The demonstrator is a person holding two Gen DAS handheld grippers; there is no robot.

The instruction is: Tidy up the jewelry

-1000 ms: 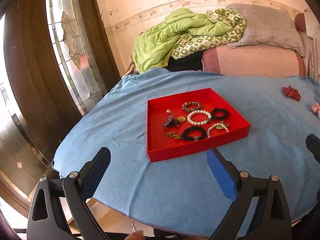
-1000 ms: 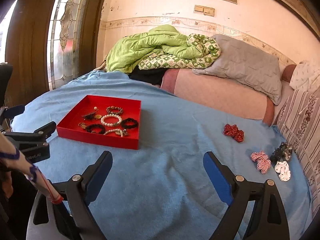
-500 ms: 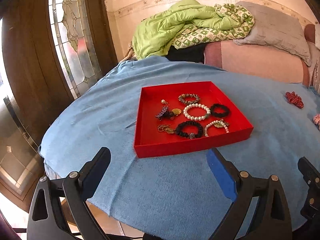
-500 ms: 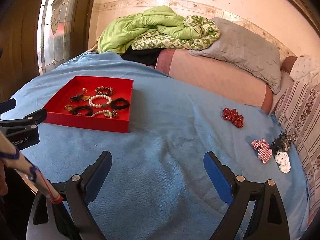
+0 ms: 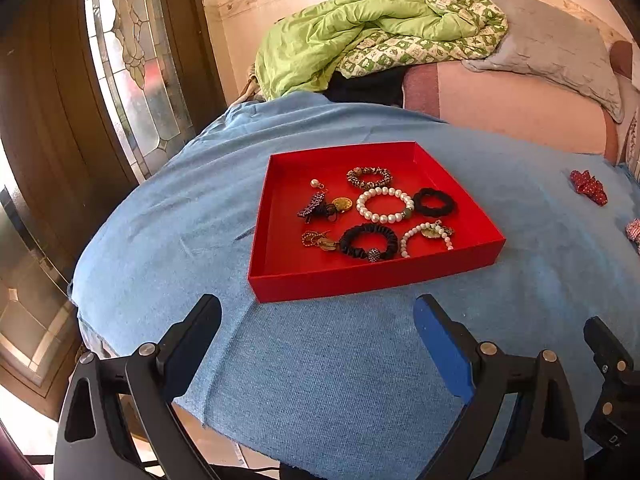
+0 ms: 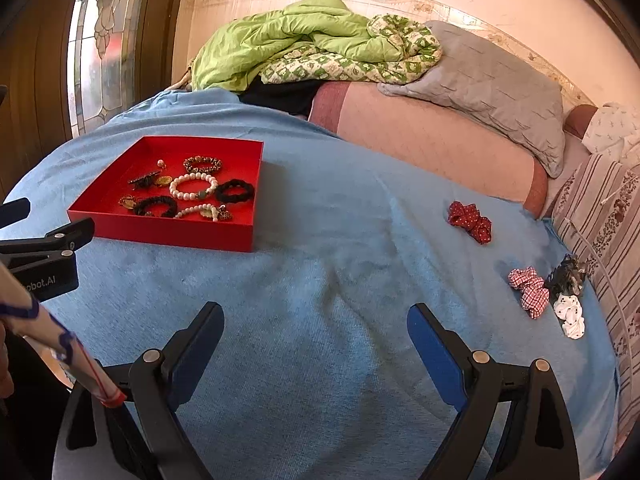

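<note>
A red tray [image 5: 372, 278] [image 6: 160, 230] sits on the blue cloth and holds several bracelets, scrunchies and pendants, among them a white pearl bracelet [image 5: 385, 204] and a black scrunchie [image 5: 368, 242]. On the cloth to the right lie a red dotted bow [image 6: 470, 222], a red checked bow [image 6: 530, 290], a dark bow [image 6: 568, 276] and a white bow [image 6: 570, 314]. My left gripper [image 5: 316, 320] is open and empty just in front of the tray. My right gripper [image 6: 314, 328] is open and empty over bare cloth, with the bows to its right.
The blue cloth [image 6: 320, 280] covers a round table whose edge drops away at the left and front. A pink sofa [image 6: 432, 140] with a green blanket [image 6: 288, 36] and a grey pillow [image 6: 492, 84] stands behind. A glass door [image 5: 128, 60] is at left.
Both grippers have moved forward and tilted down, so the tray and the bows now appear closer. Both stay open and empty.
</note>
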